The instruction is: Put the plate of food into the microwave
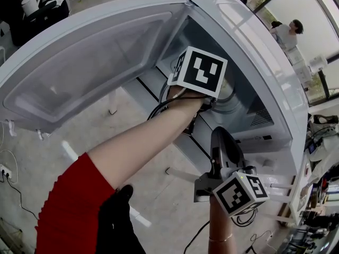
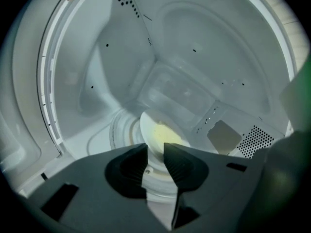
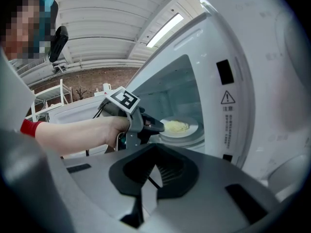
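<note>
The white plate (image 2: pixel 154 130) with yellow food lies on the glass turntable (image 2: pixel 119 130) inside the microwave (image 1: pixel 265 62). My left gripper (image 2: pixel 156 160) reaches into the cavity; its jaws stand open, a clear gap between the pads, with the plate's near rim showing in that gap. From the right gripper view, the left gripper (image 3: pixel 156 126) sits just left of the plate (image 3: pixel 181 127), at its rim. My right gripper (image 3: pixel 154 168) hangs outside, in front of the microwave, its jaws closed together on nothing. In the head view the marker cube hides the left gripper's jaws.
The microwave door (image 1: pixel 79 62) is swung wide open to the left. The control panel side with a warning label (image 3: pixel 227 98) stands to the right of the opening. A person (image 1: pixel 286 33) is far off at the back right. Cables (image 1: pixel 10 179) lie on the floor.
</note>
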A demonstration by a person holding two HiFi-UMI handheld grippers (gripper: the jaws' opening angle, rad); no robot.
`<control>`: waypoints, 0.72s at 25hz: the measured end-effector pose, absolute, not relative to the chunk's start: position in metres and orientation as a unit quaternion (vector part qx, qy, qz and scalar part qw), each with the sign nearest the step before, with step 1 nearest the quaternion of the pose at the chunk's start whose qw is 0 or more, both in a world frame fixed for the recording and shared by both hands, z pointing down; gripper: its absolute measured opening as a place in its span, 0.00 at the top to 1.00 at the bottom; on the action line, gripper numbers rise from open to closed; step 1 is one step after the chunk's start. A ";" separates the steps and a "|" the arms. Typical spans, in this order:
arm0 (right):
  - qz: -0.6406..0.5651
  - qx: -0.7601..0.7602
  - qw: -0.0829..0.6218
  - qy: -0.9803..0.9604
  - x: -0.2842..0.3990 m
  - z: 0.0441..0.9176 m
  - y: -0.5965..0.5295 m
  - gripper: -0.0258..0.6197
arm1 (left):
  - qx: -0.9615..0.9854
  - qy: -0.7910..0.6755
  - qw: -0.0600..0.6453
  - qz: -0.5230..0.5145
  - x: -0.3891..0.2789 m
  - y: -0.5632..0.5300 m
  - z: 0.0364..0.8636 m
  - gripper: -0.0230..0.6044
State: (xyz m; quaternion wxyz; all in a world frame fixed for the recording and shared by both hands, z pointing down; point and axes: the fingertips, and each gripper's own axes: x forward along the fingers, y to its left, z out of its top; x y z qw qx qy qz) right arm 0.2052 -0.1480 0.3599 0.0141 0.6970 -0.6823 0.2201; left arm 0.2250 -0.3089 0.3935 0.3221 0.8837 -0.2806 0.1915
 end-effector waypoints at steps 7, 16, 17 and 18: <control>0.224 0.696 0.012 -0.682 0.206 0.361 -0.149 0.94 | 0.887 -0.284 0.297 0.211 0.231 -0.311 0.397 0.78; 0.226 0.697 0.011 -0.680 0.207 0.360 -0.146 0.94 | 0.890 -0.277 0.274 0.236 0.232 -0.313 0.398 0.76; 0.227 0.698 0.011 -0.680 0.207 0.360 -0.146 0.94 | 0.892 -0.277 0.269 0.238 0.232 -0.314 0.397 0.75; 0.227 0.698 0.011 -0.679 0.207 0.360 -0.146 0.94 | 0.893 -0.278 0.261 0.239 0.232 -0.315 0.398 0.74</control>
